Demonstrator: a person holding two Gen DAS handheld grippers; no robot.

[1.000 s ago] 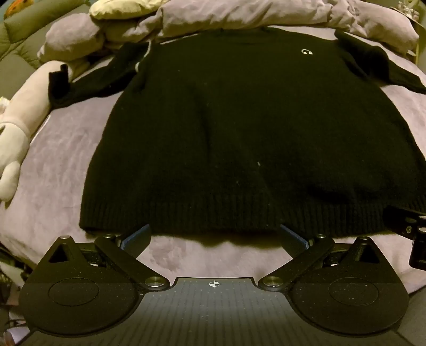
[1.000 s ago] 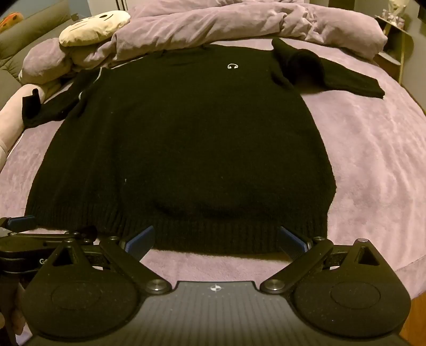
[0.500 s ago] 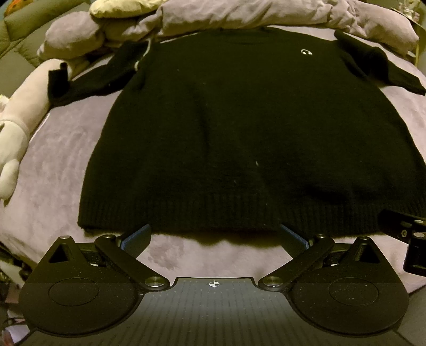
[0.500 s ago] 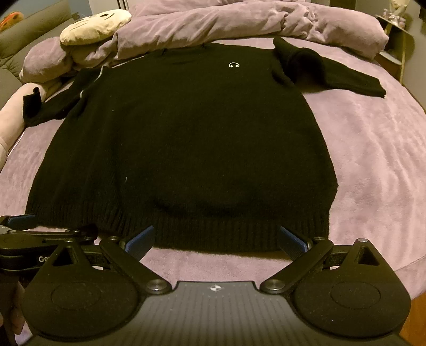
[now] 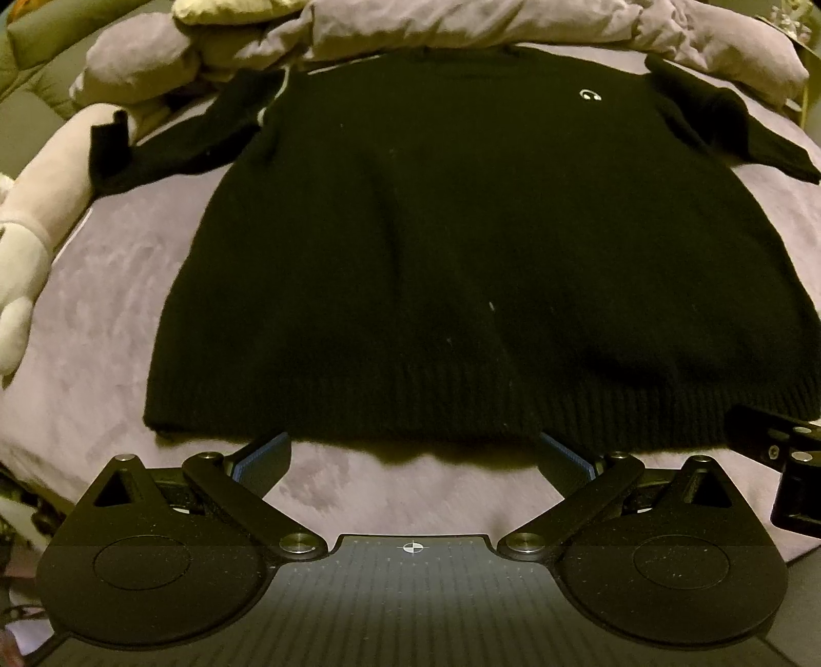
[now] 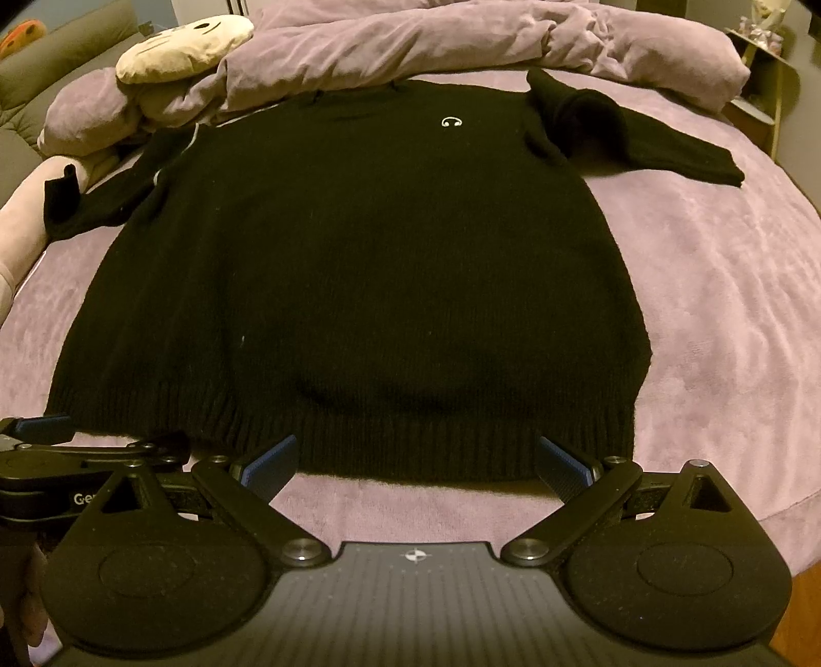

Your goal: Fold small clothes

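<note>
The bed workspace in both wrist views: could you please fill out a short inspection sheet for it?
Surface: purple plush bedspread, lightly rippled.
Job's things: black knitted sweater lying flat, hem nearest, both sleeves spread outward, unfolded.
Clutter: bunched purple duvet, cream face-print cushion, pale plush toy at the left edge.
Grippers: left hand-held gripper and right hand-held gripper both open, just short of the hem.
Cables: nothing seen.
Surroundings: small shelf at far right.

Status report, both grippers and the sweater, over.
Left gripper open, right gripper open, both at the hem. Black sweater flat on the bed, unfolded, sleeves out. Nothing in the way.
</note>
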